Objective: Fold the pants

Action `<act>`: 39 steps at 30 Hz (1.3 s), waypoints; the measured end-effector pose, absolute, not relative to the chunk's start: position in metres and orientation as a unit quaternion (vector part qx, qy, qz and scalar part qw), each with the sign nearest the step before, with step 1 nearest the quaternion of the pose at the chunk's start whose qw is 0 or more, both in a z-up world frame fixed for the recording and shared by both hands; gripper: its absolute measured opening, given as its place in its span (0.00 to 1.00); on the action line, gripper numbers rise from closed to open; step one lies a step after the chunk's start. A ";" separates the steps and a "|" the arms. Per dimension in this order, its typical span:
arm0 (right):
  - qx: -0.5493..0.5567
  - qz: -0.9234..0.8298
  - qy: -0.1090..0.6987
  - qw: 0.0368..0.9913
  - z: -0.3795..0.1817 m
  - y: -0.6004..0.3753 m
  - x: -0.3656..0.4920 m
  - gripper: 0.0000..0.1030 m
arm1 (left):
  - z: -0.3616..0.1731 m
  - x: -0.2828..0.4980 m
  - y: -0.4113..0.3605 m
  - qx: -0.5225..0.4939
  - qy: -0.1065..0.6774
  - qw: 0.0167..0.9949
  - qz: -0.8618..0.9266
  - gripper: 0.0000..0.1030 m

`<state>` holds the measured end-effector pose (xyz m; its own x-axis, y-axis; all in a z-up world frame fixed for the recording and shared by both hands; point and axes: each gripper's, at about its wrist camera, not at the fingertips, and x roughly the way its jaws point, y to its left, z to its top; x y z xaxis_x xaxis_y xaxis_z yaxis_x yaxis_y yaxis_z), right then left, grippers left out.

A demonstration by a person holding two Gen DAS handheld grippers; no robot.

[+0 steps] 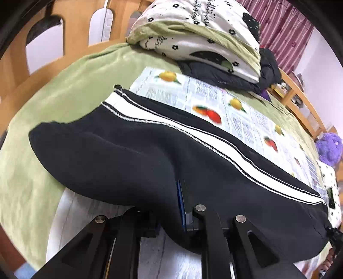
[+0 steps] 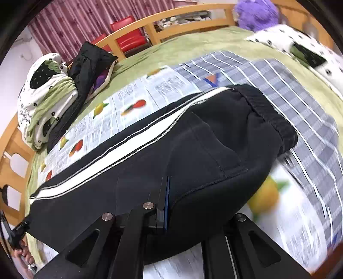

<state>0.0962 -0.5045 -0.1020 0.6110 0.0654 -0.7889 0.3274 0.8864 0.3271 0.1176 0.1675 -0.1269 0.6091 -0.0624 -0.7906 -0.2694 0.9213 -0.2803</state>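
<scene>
Pants (image 1: 133, 150): black, soft fleece-like knit, white side stripe edged with thin zigzag stitching; ribbed elastic waistband (image 2: 272, 115) at one end, cuff end opposite. Laid lengthwise across bed, near edge lifted off the surface and draped in a rounded sag between two grips.

Left gripper (image 1: 182, 206): black, angular linkage arms with silver pivot pins; jaws narrow, clamped on near fold of black fabric toward leg end; blue pad visible at cloth edge.

Right gripper (image 2: 166, 203): same build; jaws narrow, clamped on fabric just below a stitched pocket seam, toward waistband end.

Printed mat (image 1: 214, 98): flat, smooth sheet under pants, pale ground with fruit pictures and blocks of text, blue-grey striped section beyond waistband.

Bedsheet (image 1: 64, 90): light green, slightly wrinkled cloth.

Folded quilt (image 1: 203, 36): thick, white with black flower print, green lining, stacked on dark jacket (image 2: 90, 58).

Bed frame (image 2: 163, 19): light wood, curved rails.

Plush toy (image 2: 255, 12): purple, fuzzy.

Curtain (image 2: 85, 19): maroon, pleated.
</scene>
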 end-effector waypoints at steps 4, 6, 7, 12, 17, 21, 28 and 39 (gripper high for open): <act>0.268 -0.082 0.429 0.859 -0.109 -0.523 0.051 0.07 | -0.137 0.084 0.160 -0.183 0.447 0.875 0.039 0.13; 0.292 -0.089 0.430 0.850 -0.117 -0.530 0.040 0.07 | -0.144 0.075 0.153 -0.165 0.456 0.874 0.038 0.16; 0.300 -0.092 0.435 0.844 -0.124 -0.531 0.037 0.08 | -0.149 0.072 0.150 -0.150 0.460 0.874 0.047 0.20; 0.263 -0.110 0.494 0.822 -0.144 -0.531 0.038 0.28 | -0.156 0.065 0.158 -0.170 0.476 0.859 0.078 0.34; 0.286 -0.147 0.424 0.847 -0.116 -0.539 -0.012 0.40 | -0.138 0.043 0.167 -0.159 0.464 0.866 0.097 0.49; 0.253 -0.162 0.403 0.864 -0.098 -0.524 -0.034 0.41 | -0.121 0.020 0.161 -0.126 0.445 0.881 0.099 0.49; 0.099 -0.137 0.374 0.912 -0.026 -0.440 -0.019 0.41 | -0.052 0.002 0.155 -0.092 0.388 0.912 0.095 0.49; 0.127 -0.050 0.364 0.921 -0.035 -0.369 0.055 0.45 | 0.022 0.043 0.134 -0.060 0.321 0.944 0.047 0.57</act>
<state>0.0549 -0.3686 -0.0346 0.7298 0.0006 -0.6837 0.1848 0.9626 0.1982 0.0433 0.1344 0.0218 0.7892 0.0496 -0.6121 -0.1265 0.9885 -0.0831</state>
